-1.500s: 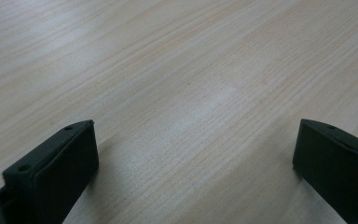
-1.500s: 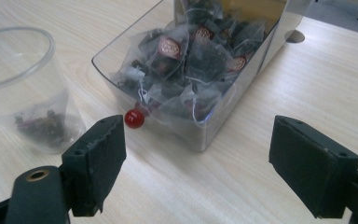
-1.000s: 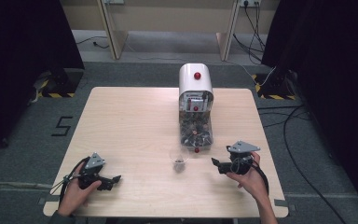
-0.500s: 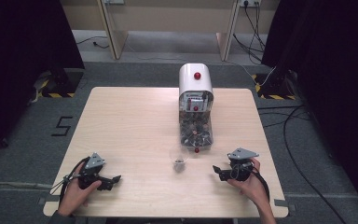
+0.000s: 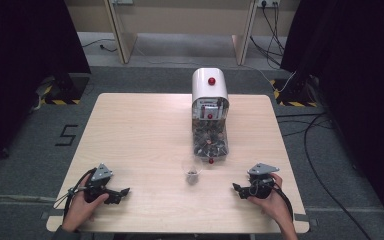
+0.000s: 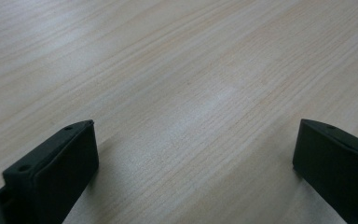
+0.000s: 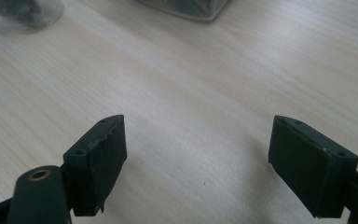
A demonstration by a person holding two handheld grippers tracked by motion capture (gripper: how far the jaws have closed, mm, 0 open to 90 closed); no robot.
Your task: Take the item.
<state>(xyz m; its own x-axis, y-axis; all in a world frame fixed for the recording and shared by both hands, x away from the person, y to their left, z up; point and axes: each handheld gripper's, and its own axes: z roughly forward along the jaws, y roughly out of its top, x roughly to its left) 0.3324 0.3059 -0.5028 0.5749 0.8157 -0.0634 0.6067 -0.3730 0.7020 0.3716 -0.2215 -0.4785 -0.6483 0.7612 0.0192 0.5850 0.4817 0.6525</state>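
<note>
- Your left gripper (image 5: 121,192) sits on the pale wooden table (image 5: 140,135), near edge, jaws spread wide, nothing between them; bare wood ahead of it in the left gripper view.
- Your right gripper (image 5: 237,189) rests near the same edge, jaws also spread wide and empty, pointing inward toward the cup.
- The small clear plastic cup (image 5: 192,171) stands between the two grippers, nearer your right one and a little forward of it; the right gripper view catches its base (image 7: 25,11) ahead of the left jaw.
- Dark bits sit in the cup bottom; can't tell what they are.
- Just beyond the cup stands the white domed dispenser with red knob and clear bin of dark pieces (image 5: 210,117), its spout end near the cup, not touching as far as visible.
- Cup likely light, thin-walled, slick, easy to crush or tip; squeeze gently.
- Take it across the side wall at mid height, jaws either side, keep it upright so the contents stay in.
- Avoid pinching the rim: it probably flexes and slips.
</note>
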